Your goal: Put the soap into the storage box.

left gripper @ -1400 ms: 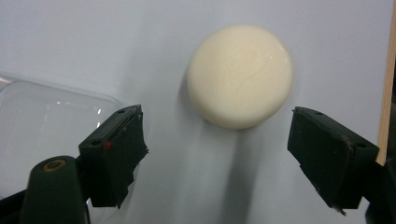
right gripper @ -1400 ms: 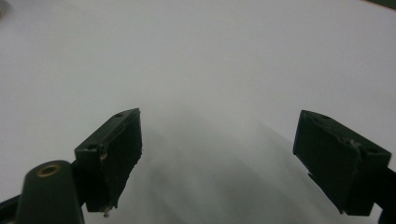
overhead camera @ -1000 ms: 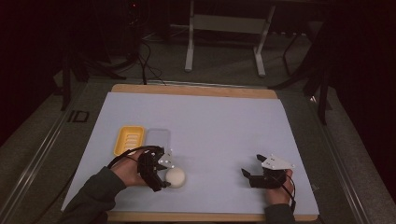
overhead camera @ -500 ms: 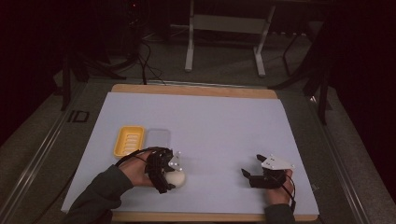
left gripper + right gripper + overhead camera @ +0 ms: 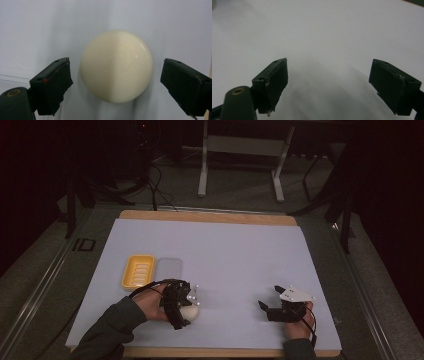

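A cream, smooth, rounded lump [image 5: 116, 66] like a soap bar lies on the white table sheet [image 5: 230, 255] near the front left. My left gripper [image 5: 187, 312] straddles it. Its jaws have just been opening, and both black pads [image 5: 53, 85] stand clear of the lump's sides, so it is open. At the front right my right gripper [image 5: 263, 306] rests low over the sheet in a person's hand. In the right gripper view it [image 5: 328, 75] is open with only bare sheet between the jaws.
A yellow ribbed soap dish [image 5: 138, 270] and a clear lid or tray [image 5: 169, 268] beside it lie just behind the left hand. The wooden table edge [image 5: 210, 217] runs along the back. Dark floor, cables and a stand's legs lie beyond.
The left gripper's jaws have spread away from the cream lump, and the left hand has shifted slightly right and lower. The right gripper has stayed put.
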Demonstrator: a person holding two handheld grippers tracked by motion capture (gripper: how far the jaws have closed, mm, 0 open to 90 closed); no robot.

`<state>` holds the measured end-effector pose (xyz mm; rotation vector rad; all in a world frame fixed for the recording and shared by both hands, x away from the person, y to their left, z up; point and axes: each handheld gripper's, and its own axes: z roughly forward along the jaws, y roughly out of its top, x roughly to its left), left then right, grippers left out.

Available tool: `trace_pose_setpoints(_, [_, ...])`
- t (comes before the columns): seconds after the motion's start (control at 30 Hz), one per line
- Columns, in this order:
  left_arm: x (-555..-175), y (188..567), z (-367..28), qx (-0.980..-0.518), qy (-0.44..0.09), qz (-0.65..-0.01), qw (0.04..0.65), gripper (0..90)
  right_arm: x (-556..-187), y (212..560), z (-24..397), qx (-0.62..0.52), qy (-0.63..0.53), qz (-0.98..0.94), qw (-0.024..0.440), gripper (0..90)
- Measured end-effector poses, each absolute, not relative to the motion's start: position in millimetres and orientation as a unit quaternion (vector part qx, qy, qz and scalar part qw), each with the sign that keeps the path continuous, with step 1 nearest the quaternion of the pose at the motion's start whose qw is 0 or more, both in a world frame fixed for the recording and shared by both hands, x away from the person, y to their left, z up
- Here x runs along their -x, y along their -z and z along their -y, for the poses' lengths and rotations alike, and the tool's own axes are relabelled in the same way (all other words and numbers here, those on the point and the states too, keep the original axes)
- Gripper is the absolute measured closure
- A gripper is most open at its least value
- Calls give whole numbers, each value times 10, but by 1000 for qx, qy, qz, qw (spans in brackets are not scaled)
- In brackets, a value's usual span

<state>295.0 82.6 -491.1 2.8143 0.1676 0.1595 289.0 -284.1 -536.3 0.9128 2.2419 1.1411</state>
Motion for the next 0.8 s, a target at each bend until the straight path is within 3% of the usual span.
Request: trace_pose_setpoints(0.8, [-2969, 5054, -702, -989, -59, -44, 125, 120, -2889, 5364, 2840, -331, -415, -815, 231, 154])
